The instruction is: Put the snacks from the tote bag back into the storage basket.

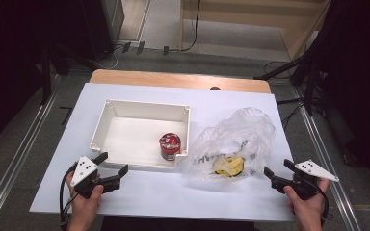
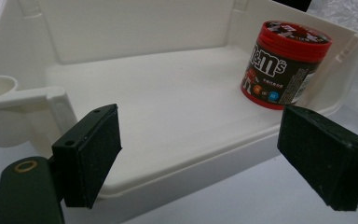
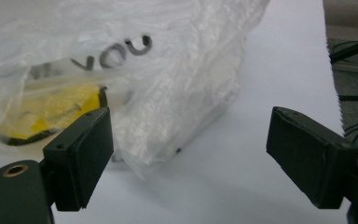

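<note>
Yellow packet (image 1: 229,165): inside clear bag (image 1: 236,139), just ahead-left of right gripper (image 1: 280,174), probably next out.
Right gripper: wide open, empty.
Left gripper (image 1: 112,168): wide open, empty, at white bin (image 1: 107,120) near wall.
Candy tub (image 1: 169,146): upright in bin's far-right corner.

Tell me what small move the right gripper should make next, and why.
Probably ease the right gripper forward to the plastic bag. Its jaws stand open and empty just short of the bag, the yellow packet lies inside it, and the candy tub already sits in the white bin.
</note>
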Action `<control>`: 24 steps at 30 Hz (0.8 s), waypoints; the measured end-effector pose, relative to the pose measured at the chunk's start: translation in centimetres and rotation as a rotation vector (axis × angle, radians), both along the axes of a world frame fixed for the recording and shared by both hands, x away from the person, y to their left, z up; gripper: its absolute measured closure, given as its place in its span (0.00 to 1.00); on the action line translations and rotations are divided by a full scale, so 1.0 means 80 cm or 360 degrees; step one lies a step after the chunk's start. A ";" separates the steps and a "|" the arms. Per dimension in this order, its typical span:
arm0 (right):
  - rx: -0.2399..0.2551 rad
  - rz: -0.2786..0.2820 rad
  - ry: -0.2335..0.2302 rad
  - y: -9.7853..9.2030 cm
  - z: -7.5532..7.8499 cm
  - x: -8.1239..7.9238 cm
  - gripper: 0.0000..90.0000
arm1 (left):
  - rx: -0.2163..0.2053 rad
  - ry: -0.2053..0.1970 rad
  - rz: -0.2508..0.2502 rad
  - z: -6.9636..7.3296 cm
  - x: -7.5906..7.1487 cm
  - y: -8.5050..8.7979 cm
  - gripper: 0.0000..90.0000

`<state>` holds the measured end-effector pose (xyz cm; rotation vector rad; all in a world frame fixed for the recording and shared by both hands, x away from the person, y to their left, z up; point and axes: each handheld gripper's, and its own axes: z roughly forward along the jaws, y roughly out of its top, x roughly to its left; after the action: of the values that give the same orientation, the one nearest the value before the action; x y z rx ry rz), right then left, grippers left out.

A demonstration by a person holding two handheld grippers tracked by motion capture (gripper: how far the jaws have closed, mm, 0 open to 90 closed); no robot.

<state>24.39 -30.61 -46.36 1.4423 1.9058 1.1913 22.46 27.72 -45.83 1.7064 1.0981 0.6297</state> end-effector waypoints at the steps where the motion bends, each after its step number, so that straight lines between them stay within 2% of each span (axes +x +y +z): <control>1: -0.0007 -0.0006 0.0006 -0.004 -0.002 -0.002 0.17 | 0.0000 0.0000 0.0000 0.000 0.000 0.000 0.15; 9: 0.0026 -0.0102 0.0055 -0.035 -0.017 -0.030 0.17 | -0.0011 -0.0002 0.0006 0.000 0.001 0.000 0.15; 14: 0.0058 -0.0148 0.0044 -0.056 -0.021 -0.050 0.17 | -0.0006 -0.0001 0.0015 0.000 0.002 0.000 0.15; 15: 0.0084 -0.0162 0.0040 -0.062 -0.021 -0.053 0.17 | -0.0007 -0.0001 0.0016 0.000 0.002 -0.001 0.15; 19: 0.0119 -0.0203 0.0021 -0.074 -0.024 -0.055 0.17 | -0.0011 0.0004 0.0024 0.000 0.002 0.000 0.15; 24: 0.0122 -0.0187 0.0009 -0.072 -0.023 -0.052 0.17 | -0.0016 0.0006 0.0027 0.000 0.002 0.000 0.15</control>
<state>20.22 -36.35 -48.21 1.5765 1.7701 1.2176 22.61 27.72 -45.84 1.6917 1.1177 0.6307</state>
